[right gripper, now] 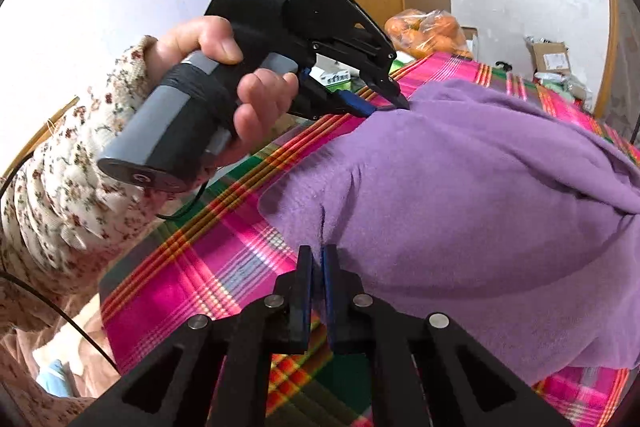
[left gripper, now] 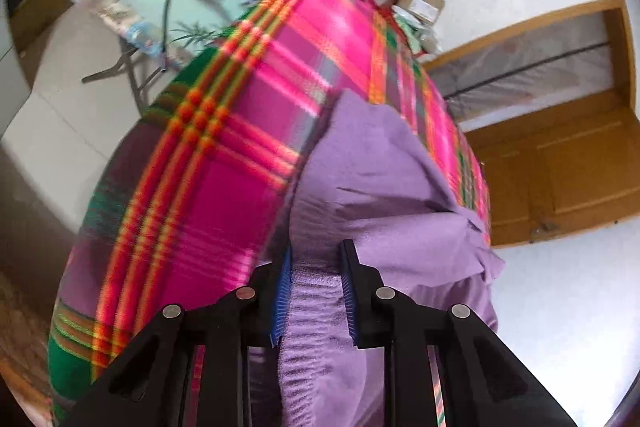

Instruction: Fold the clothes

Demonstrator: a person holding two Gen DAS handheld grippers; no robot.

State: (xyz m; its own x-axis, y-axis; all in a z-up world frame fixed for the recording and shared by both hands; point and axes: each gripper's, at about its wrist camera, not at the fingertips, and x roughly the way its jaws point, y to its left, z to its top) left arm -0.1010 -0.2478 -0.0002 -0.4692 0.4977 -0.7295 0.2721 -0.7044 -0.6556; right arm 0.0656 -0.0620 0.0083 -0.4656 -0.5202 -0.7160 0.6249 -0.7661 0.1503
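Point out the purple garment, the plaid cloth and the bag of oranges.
purple garment (right gripper: pixel 480 187), right wrist view, its broad middle.
plaid cloth (left gripper: pixel 224 195), left wrist view, pink stretch left of the garment.
bag of oranges (right gripper: pixel 428 31), right wrist view, the bag's middle.

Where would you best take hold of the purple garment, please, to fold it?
Take the purple garment by its ribbed hem, coming in from the near edge. That band is thick, straight and raised off the plaid cloth, as the left tool shows.
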